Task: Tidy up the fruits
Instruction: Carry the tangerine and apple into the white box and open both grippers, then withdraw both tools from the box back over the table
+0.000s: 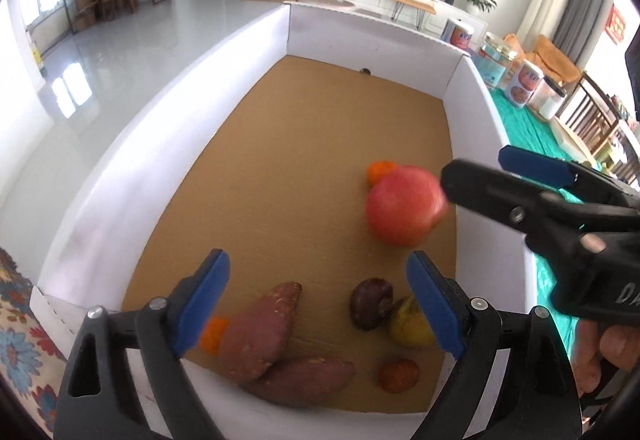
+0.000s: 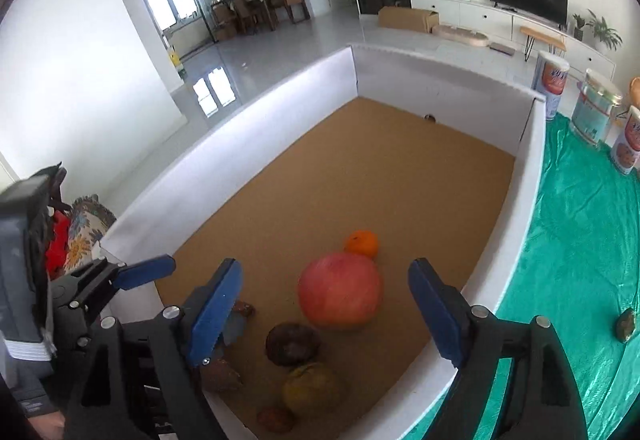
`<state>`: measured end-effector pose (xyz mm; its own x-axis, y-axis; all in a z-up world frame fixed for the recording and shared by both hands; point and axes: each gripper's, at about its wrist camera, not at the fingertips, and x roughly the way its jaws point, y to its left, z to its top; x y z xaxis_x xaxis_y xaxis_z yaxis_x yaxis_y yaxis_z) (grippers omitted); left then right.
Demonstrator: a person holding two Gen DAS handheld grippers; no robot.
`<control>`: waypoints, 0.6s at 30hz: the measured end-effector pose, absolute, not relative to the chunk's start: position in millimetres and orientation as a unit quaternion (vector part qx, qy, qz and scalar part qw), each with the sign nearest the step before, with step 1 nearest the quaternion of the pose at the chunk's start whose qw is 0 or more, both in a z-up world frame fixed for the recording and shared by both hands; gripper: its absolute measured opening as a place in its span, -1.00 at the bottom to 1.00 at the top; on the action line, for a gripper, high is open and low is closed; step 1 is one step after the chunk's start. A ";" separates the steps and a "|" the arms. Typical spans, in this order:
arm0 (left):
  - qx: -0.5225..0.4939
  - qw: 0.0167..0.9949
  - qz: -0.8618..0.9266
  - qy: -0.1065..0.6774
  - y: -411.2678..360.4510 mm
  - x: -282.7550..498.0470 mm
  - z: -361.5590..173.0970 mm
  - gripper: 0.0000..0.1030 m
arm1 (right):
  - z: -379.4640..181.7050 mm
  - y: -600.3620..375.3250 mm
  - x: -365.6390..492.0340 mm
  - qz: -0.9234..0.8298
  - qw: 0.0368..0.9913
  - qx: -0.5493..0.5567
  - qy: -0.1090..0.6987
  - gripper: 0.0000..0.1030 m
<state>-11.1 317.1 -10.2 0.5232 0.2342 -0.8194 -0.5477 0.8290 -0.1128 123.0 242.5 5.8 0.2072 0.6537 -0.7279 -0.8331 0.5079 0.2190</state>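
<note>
A big red apple (image 1: 405, 205) (image 2: 340, 287) is in the white-walled box (image 1: 160, 112) (image 2: 248, 128) with a cork-brown floor, blurred in the left wrist view. Behind it lies a small orange (image 1: 380, 170) (image 2: 362, 242). Nearer are a dark purple fruit (image 1: 370, 302) (image 2: 292, 343), a yellow-green fruit (image 1: 410, 324) (image 2: 312, 388), a small red fruit (image 1: 399, 375) (image 2: 274, 418), two sweet potatoes (image 1: 260, 332) and another small orange (image 1: 212, 334). My left gripper (image 1: 318, 304) is open above the near fruits. My right gripper (image 2: 326, 314) is open just above the apple, and shows at the right of the left wrist view (image 1: 472, 172).
A green cloth (image 2: 580, 260) covers the table right of the box, with several tins (image 2: 592, 112) at the back and a small dark object (image 2: 625, 325) on the cloth. A floral cushion (image 1: 16, 328) lies to the left.
</note>
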 end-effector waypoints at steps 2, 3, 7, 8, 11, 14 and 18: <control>-0.179 0.862 0.228 0.417 309.0 -13.2 -0.4 0.77 | 24.4 221.6 126.6 0.480 0.785 -0.096 0.381 0.72; -0.175 0.867 0.228 0.408 304.1 -13.8 5.2 0.78 | 32.1 208.0 127.3 0.475 0.795 -0.090 0.367 0.81; -0.160 0.889 0.208 0.376 276.8 -11.5 27.0 0.83 | 39.2 145.0 132.7 0.434 0.836 -0.083 0.325 0.99; -0.155 0.895 0.197 0.369 266.7 -9.9 32.2 0.83 | 35.2 126.4 135.5 0.418 0.846 -0.085 0.320 0.99; -0.138 0.913 0.146 0.355 227.7 -3.3 44.8 0.86 | 5.5 65.7 150.0 0.354 0.870 -0.105 0.325 0.99; -0.120 0.925 0.080 0.351 179.8 10.5 51.7 0.89 | -32.3 -2.7 169.7 0.280 0.884 -0.113 0.356 0.99; -0.103 0.922 -0.015 0.372 112.9 37.8 46.1 0.92 | -68.6 -93.1 179.8 0.182 0.904 -0.090 0.375 0.99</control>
<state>37.8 112.9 46.1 0.7225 -0.1035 -0.6836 -0.0494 0.9785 -0.2003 179.8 -93.1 -68.6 0.6519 0.2616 -0.7117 -0.3969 0.9175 -0.0264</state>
